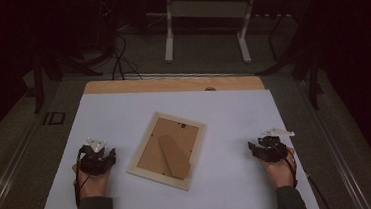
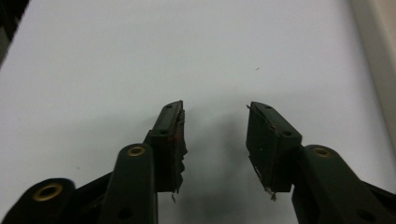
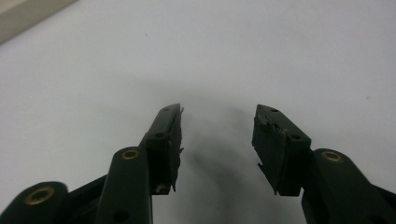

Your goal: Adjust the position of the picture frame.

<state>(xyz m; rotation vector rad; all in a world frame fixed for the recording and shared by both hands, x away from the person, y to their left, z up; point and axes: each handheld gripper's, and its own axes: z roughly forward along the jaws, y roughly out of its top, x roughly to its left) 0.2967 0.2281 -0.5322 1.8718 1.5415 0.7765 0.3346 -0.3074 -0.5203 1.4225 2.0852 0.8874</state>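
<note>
A pale wooden picture frame (image 1: pixel 142 150) lies face down in the middle of the white table sheet (image 1: pixel 224 111), its brown backing board and stand (image 1: pixel 173 155) facing up. My left gripper (image 1: pixel 105 156) rests on the sheet to the frame's left, held by a hand. Its jaws stand apart over bare sheet with nothing between the fingertips (image 2: pixel 170 122); the gripper (image 2: pixel 215 109) is open. My right gripper (image 1: pixel 255 148) rests to the frame's right, well apart from it. It is open too (image 3: pixel 218 112), with nothing between its pads (image 3: pixel 275 135).
The frame's pale edge shows at the right border of the left gripper view (image 2: pixel 380 51) and at the top left corner of the right gripper view (image 3: pixel 28 14). A wooden table edge (image 1: pixel 172 83) runs along the far side. Table legs (image 1: pixel 168 30) and cables stand beyond on the dark floor.
</note>
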